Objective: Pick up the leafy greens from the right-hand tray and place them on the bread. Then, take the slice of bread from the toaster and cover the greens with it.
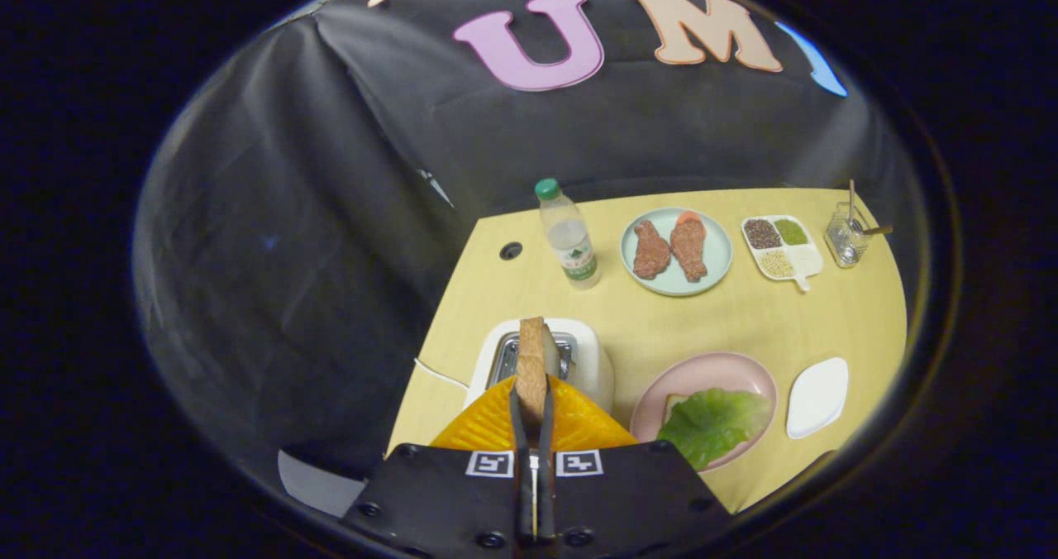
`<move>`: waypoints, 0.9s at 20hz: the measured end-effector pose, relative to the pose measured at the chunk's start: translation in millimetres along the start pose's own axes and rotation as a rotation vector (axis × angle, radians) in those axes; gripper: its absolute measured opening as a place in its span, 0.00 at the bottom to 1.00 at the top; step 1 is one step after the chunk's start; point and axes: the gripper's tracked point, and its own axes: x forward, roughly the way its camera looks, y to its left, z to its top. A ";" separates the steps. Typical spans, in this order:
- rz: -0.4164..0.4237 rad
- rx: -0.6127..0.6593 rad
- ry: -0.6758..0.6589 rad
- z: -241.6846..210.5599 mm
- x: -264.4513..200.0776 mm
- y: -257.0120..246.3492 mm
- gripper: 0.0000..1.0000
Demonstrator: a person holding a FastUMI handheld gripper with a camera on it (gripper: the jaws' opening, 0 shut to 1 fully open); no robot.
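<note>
Pinched between the gripper's (531,394) two fingers is a slice of bread (531,360), standing on edge; both fingers press its faces, and its top edge rises just above the toaster (579,352) slot behind it. That pale toaster sits near the left edge of a light wooden table (744,319), with a thin white cord trailing off its left side. Black cloth forms the booth's wall behind and to the left of the table. A round hole shows in the tabletop near the far left corner, and beside it stands a clear plastic bottle (569,241) with a green cap. Further right lies a pale green plate (719,253) bearing two pieces of meat, then a small divided dish (814,257) of grains and a glass (845,241) holding utensils. Nearer, right of the toaster, a pink plate (711,369) carries the leafy greens (715,422) lying over another bread slice (671,399). Just beyond it rests a white tray (818,398).
</note>
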 end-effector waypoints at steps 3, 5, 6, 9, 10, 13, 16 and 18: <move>0.026 0.044 -0.058 20.4 -28.0 -10.1 0.05; 0.016 0.068 -0.104 34.0 -46.7 -28.9 0.05; 0.009 0.085 -0.122 37.9 -52.2 -41.2 0.05; -0.012 0.155 -0.135 34.0 -57.4 -85.0 0.05; -0.018 0.183 -0.128 25.8 -59.4 -102.0 0.05; -0.030 0.242 -0.100 -5.2 -44.8 -146.6 0.05; 0.004 0.303 -0.054 -44.0 -22.2 -174.2 0.05; 0.044 0.326 -0.029 -61.2 -6.5 -184.2 0.05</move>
